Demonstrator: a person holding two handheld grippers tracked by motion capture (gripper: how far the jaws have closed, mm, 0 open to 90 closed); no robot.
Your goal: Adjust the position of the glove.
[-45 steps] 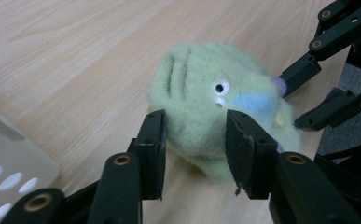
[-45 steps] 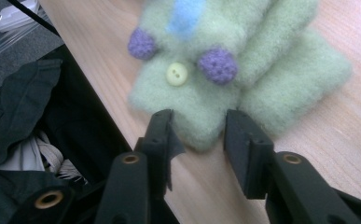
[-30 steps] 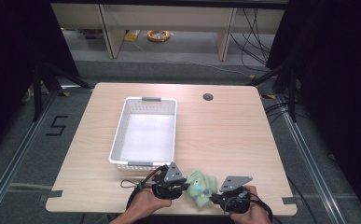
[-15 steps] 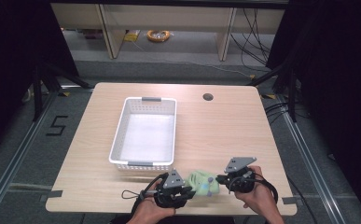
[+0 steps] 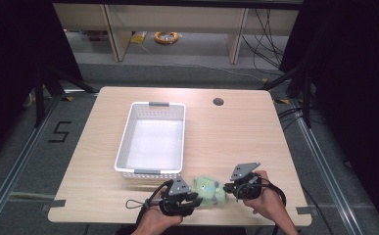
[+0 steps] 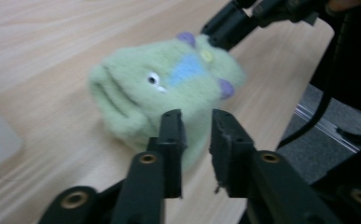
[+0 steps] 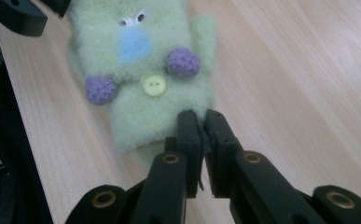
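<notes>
The left gripper sits at the near edge of the table, its jaws a small gap apart; they have just been opening, and in the left gripper view the tips stand right at the edge of a green plush toy, whose fuzzy fabric shows in the gap, though the pads do not seem to press on it. The right gripper comes in from the toy's other side; in the right gripper view its jaws are almost together at the lower edge of the toy, and whether a bit of the fabric is pinched between the tips I cannot tell. The toy lies flat on the wood between the two grippers, close to the table's near edge, showing a blue patch, purple knobs and a pale yellow button. Just beyond it stands a white plastic basket with perforated walls, apart from the toy.
</notes>
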